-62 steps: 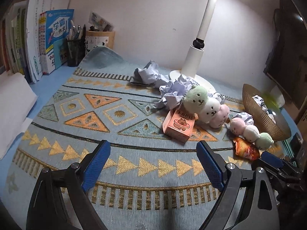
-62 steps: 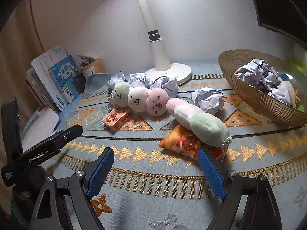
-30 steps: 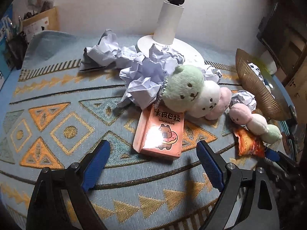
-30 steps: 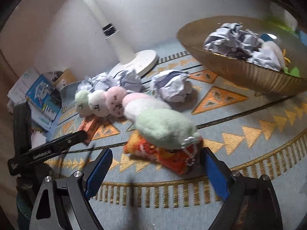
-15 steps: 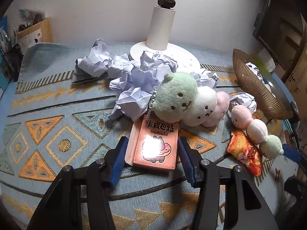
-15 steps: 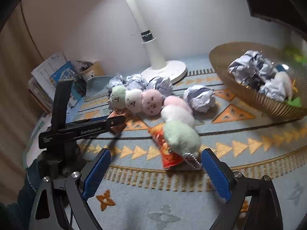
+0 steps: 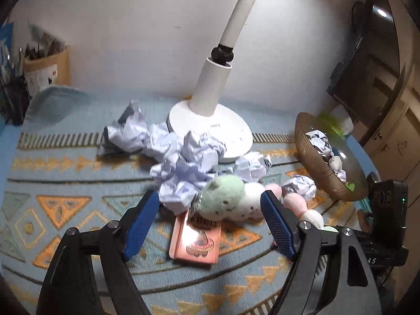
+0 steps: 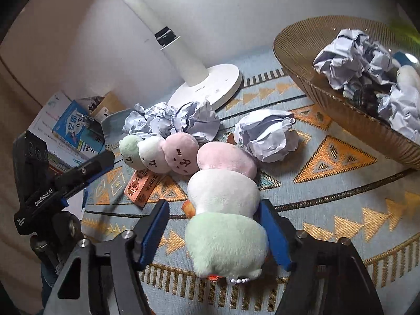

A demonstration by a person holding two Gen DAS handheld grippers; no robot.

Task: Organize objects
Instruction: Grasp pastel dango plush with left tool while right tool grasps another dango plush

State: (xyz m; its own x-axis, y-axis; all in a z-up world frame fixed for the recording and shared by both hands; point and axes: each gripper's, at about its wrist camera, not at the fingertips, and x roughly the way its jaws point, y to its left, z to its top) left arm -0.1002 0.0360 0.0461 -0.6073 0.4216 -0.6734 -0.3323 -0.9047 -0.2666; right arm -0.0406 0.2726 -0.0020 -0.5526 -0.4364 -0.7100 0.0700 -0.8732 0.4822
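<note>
Two grippers: both are working over the patterned mat (image 8: pixel 341 210) at once, one on each plush toy.
Right gripper (image 8: pixel 212 233): its jaws are closing, with the near plush toy (image 8: pixel 223 215) between them; the right pad looks to be touching the white middle ball, the left pad stands clear, so no grip yet.
Near plush toy: three balls in a row, green nearest, white, then pink, lying on top of an orange snack packet (image 8: pixel 188 208) that peeks out at its side.
Doing it well: I'd say squeeze at the white ball's waist, not the soft green end, and lift straight up so the packet stays behind.
Left gripper (image 7: pixel 210 221): jaws opening, nothing pressed between them; it hangs above the pink box (image 7: pixel 195 239).
Pink box: flat on the mat, its far end tucked under the second plush toy (image 7: pixel 231 202).
Risk: pulling the box may drag that toy along.
Paper balls (image 8: pixel 265 135): one just beyond the near toy, more heaped by the lamp base (image 8: pixel 207 84).
Basket (image 8: pixel 315 78): far right, already holding crumpled paper; likely the drop spot.
</note>
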